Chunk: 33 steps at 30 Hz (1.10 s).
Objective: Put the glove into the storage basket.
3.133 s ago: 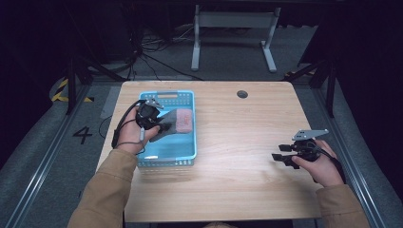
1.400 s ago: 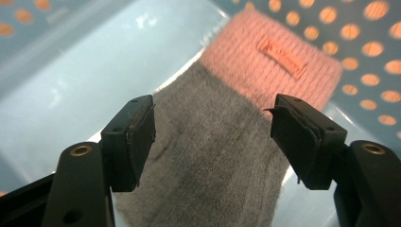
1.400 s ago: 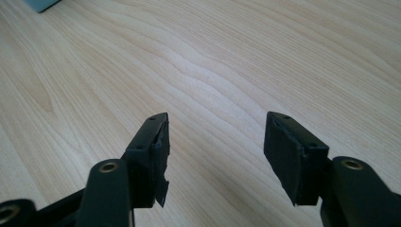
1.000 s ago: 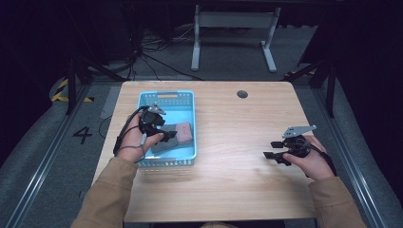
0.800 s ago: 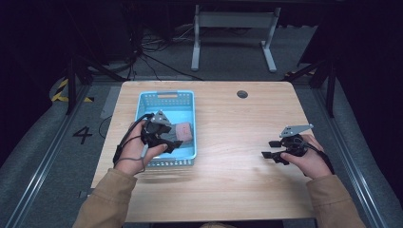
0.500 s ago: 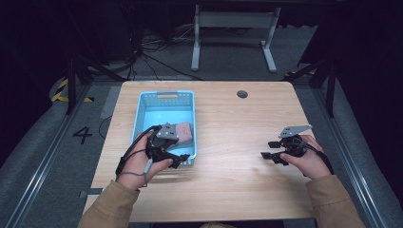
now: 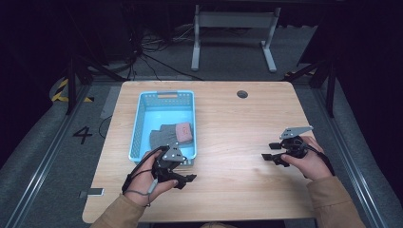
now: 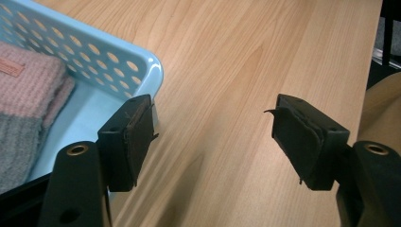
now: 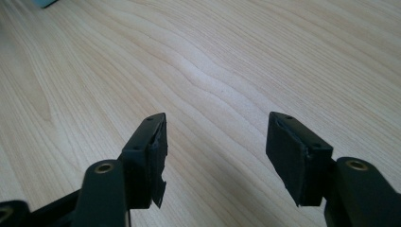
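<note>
Resting folded in the blue basket (image 7: 140, 110), the knitted cloth (image 7: 172, 135) looks delivered.
Left gripper (image 7: 186, 179), at the basket's 6 o'clock, and right gripper (image 7: 267, 157) both gape wide, empty.

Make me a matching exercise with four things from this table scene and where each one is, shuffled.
Things:
1. basket
2. pink and grey knit
3. left gripper
4. right gripper

Places or states:
A. open over bare wood at the table's right side
B. lying inside the basket
C. open, just outside the basket's near corner
D. light blue, on the table's left half

Pairs: 1-D, 2-B, 3-C, 4-A
</note>
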Each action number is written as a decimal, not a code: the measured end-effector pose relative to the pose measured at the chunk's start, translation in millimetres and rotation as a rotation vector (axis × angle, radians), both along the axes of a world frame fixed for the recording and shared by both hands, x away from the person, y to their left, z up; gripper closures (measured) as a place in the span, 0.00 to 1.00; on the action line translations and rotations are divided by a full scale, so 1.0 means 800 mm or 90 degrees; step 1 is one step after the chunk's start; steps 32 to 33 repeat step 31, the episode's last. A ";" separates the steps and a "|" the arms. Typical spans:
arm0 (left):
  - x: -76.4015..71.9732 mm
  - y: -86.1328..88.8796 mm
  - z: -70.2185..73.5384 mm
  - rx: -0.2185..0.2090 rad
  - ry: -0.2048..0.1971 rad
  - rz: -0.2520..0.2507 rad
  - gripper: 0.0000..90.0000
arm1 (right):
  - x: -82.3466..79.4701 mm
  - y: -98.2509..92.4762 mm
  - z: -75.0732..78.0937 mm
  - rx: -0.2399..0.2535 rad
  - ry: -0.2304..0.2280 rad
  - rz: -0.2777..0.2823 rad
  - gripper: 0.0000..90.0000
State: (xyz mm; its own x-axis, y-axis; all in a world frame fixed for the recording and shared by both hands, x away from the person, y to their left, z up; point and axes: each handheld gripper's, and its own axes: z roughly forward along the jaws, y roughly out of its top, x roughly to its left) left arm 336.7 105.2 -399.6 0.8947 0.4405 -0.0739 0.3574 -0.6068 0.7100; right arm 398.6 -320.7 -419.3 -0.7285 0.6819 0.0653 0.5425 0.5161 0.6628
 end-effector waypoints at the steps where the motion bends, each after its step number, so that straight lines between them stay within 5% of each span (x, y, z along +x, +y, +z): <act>1: 0.000 0.000 -0.004 -0.002 0.002 0.002 0.34 | 0.000 0.000 0.000 -0.001 0.000 -0.001 0.44; 9: -0.007 -0.001 -0.033 -0.015 0.007 0.005 0.35 | 0.000 -0.001 0.000 0.001 -0.002 0.000 0.44; 16: -0.011 0.001 -0.069 -0.013 0.026 0.063 0.34 | -0.002 -0.002 -0.005 -0.001 0.000 -0.005 0.44; 21: -0.012 0.005 -0.080 -0.004 0.017 0.089 0.34 | 0.000 0.001 -0.014 -0.008 0.008 -0.004 0.44; 33: -0.009 0.005 -0.083 0.004 0.011 0.089 0.33 | 0.004 0.002 -0.024 -0.016 -0.002 -0.018 0.44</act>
